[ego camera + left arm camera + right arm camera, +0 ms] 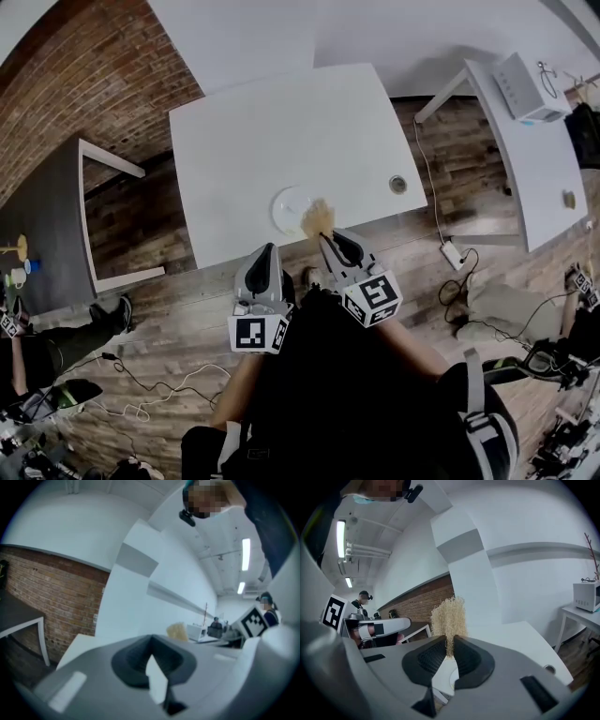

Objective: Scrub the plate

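Right gripper (324,238) clamps a tan fibrous scrubber (317,218) at the right rim of the white plate (287,208). Plate sits near the front edge of the white table (281,122). Left gripper (267,251): jaws together, empty, by that edge, just short of the plate.

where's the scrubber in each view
Head view: scrubber at centre, at the right gripper's tip, by the plate's right edge.
Left gripper view: small and tan, right of centre, above the jaws.
Right gripper view: centre, pinched between the jaws.
Shared landmark: white table.
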Motion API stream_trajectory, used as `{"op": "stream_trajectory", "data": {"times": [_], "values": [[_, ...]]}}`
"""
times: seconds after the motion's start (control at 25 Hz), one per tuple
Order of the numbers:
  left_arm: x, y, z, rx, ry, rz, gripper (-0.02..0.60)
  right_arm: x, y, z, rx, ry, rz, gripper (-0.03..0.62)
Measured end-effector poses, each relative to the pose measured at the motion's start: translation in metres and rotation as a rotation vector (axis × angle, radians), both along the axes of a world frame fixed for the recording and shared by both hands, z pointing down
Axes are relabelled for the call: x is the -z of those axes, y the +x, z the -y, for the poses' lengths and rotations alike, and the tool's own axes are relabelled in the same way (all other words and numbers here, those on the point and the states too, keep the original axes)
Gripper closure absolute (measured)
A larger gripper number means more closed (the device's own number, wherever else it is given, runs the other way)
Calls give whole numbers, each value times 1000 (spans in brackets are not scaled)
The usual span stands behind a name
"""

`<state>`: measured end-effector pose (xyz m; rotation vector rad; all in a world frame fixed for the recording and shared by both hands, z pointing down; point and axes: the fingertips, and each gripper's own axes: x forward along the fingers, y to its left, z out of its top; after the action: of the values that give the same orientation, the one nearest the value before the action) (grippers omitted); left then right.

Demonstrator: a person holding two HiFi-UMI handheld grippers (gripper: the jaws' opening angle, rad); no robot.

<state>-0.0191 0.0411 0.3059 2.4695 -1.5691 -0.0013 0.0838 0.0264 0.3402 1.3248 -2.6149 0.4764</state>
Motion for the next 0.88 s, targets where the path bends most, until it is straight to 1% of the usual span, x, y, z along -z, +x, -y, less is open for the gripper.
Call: {"op": "stream_trajectory", "data": {"times": [0.24,0.88], "values": [[-2,3,-2,12,-2,6,578,3,0,-3,12,16,8,551],[1,0,1,18,14,7,578,1,0,0,23,4,-1,551]]}}
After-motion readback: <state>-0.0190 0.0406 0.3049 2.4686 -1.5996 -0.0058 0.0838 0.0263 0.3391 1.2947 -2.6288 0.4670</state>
